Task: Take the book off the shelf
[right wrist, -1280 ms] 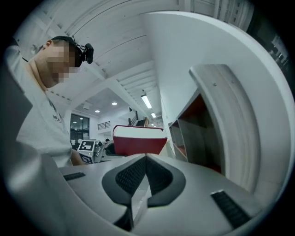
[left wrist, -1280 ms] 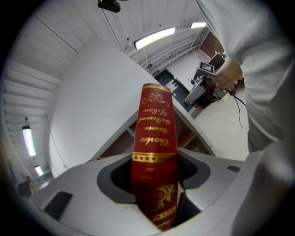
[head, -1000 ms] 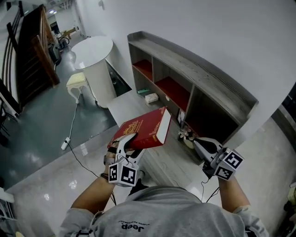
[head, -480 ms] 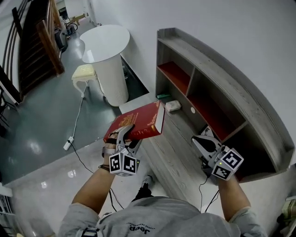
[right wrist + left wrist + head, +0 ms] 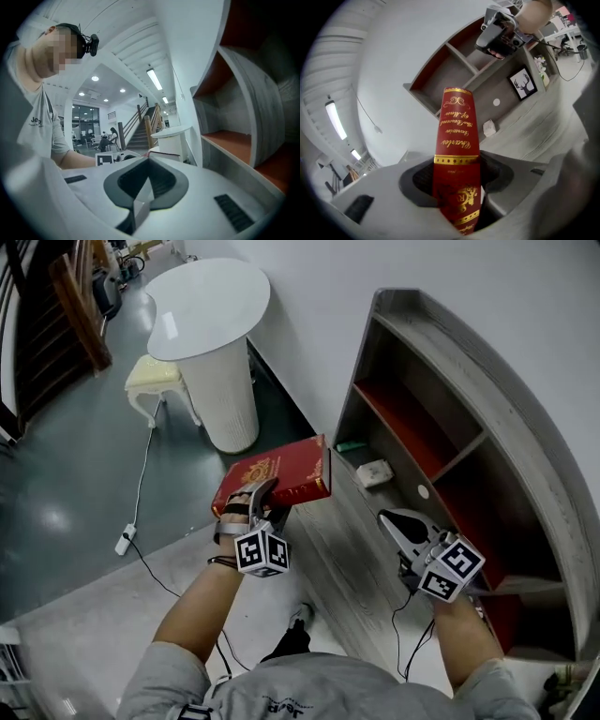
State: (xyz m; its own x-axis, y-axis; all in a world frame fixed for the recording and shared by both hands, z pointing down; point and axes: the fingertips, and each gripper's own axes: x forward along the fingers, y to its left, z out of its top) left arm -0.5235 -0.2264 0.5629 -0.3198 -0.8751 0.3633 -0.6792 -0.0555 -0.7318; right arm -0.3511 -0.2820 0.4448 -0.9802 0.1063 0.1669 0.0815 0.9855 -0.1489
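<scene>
In left hand-held gripper [image 5: 256, 502]: thick red book [image 5: 284, 472], gold-lettered spine.

Steep head view; shelf [image 5: 487, 399] shared

1 red book [image 5: 281, 474], 1 shelf [image 5: 455, 345], 2 grippers [image 5: 258, 499] [image 5: 394, 519], 1 round table [image 5: 206, 306], 1 stool [image 5: 155, 377]

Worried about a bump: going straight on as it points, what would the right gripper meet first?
Likely the red book in the left gripper, showing just beyond the right gripper, fingers closed; the white round table stands behind it. Depth is unclear.
</scene>
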